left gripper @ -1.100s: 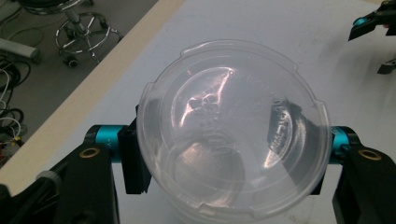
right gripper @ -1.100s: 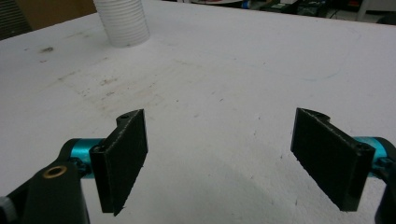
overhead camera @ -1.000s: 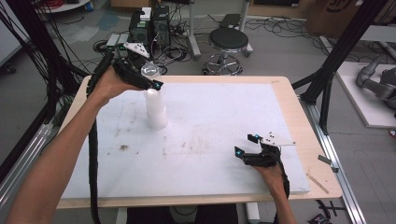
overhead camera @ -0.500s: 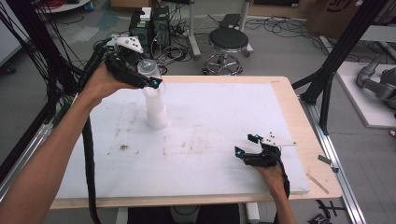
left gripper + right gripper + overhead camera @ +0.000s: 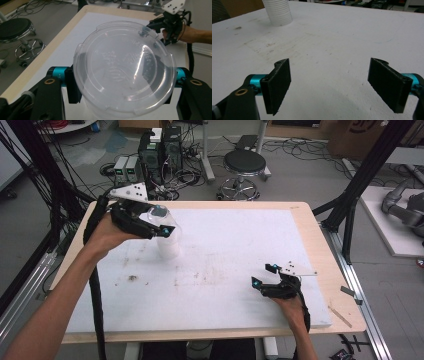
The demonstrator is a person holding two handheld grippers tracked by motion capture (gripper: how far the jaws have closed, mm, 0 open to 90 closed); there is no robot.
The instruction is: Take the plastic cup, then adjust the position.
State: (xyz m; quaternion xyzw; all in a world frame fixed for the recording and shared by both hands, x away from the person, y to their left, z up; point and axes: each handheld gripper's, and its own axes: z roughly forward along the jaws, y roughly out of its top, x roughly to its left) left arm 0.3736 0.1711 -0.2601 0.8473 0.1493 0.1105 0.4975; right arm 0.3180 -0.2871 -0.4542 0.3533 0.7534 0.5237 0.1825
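Note:
My left gripper (image 5: 159, 226) is shut on a clear plastic cup (image 5: 167, 219) at the back left of the table, just over a white ridged stack of cups (image 5: 169, 247). In the left gripper view the clear cup (image 5: 123, 67) faces the camera end-on, clamped at its sides by the jaws of the left gripper (image 5: 122, 83). I cannot tell whether it touches the stack. My right gripper (image 5: 264, 275) rests near the front right, open. In its own view the right gripper (image 5: 332, 82) has bare board between its jaws and the white stack (image 5: 277, 12) stands far off.
A white board (image 5: 225, 235) with a few dark stains (image 5: 132, 278) covers the wooden table. A small stick (image 5: 340, 316) lies at the right edge. Beyond the table are a stool (image 5: 244, 165), electronics boxes (image 5: 160, 150) and black frame posts (image 5: 357, 195).
My left gripper rose slightly with the clear cup, then came down lower over the white stack. The right gripper has stayed where it was.

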